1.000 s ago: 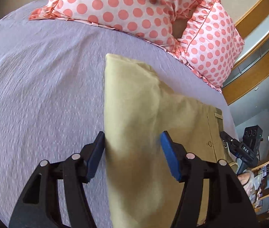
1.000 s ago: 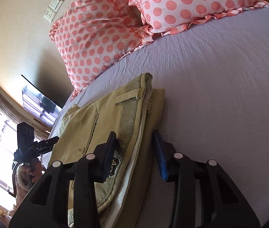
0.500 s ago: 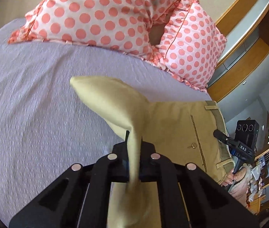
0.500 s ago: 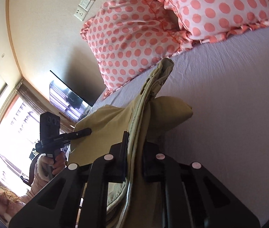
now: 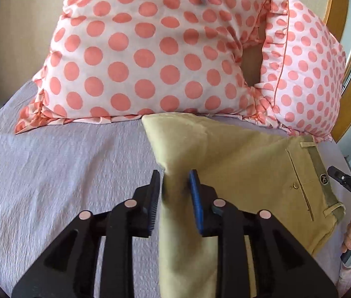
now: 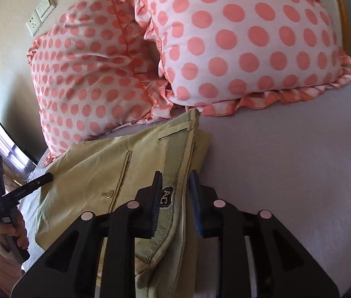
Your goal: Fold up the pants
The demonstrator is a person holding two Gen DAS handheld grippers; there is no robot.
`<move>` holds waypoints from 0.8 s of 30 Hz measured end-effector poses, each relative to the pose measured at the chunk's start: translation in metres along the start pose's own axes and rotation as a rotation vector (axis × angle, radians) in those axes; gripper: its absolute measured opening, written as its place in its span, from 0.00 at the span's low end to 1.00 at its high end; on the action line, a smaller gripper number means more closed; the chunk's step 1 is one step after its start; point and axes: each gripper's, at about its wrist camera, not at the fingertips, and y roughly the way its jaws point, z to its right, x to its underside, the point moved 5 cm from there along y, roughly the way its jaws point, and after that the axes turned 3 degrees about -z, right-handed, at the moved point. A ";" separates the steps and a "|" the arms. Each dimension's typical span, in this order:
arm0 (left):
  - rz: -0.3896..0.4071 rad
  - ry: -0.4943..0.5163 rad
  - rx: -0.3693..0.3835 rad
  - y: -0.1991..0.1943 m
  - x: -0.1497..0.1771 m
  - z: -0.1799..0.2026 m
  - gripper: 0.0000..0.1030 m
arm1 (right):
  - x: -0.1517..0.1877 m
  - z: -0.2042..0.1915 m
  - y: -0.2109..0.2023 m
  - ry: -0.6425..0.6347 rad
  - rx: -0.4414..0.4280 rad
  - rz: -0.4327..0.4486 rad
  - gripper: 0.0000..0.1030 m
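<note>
Fingers [image 5: 195,198] of the left gripper [image 5: 174,198] stand slightly spread astride a raised fold of the pants [image 5: 237,164], the cloth between the pads without being squeezed. Those of the right gripper [image 6: 175,196] are likewise parted, straddling the waistband edge by the AC label [image 6: 166,196]. Beyond them the khaki pants lie folded on the lilac bed [image 5: 51,168], the far edge reaching the two dotted pillows [image 5: 138,49] at its head.
</note>
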 end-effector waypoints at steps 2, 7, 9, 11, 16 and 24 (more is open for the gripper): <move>0.050 0.002 0.016 -0.023 0.008 -0.001 0.44 | 0.004 -0.003 -0.024 0.012 -0.074 0.056 0.59; 0.011 0.014 0.208 -0.045 0.037 0.042 0.67 | 0.026 -0.041 -0.031 -0.031 -0.226 -0.010 0.76; -0.076 0.004 0.229 -0.026 0.050 0.055 0.70 | 0.038 -0.046 -0.010 -0.019 -0.177 -0.109 0.88; -0.148 0.007 0.157 -0.005 0.064 0.057 0.70 | 0.050 -0.043 0.005 -0.010 -0.080 -0.173 0.88; -0.072 0.073 -0.047 -0.040 0.097 0.061 0.98 | 0.077 -0.058 -0.032 -0.112 0.162 -0.084 0.99; -0.113 0.064 -0.182 -0.069 0.162 0.049 0.98 | 0.153 -0.087 -0.038 -0.257 0.250 -0.080 0.99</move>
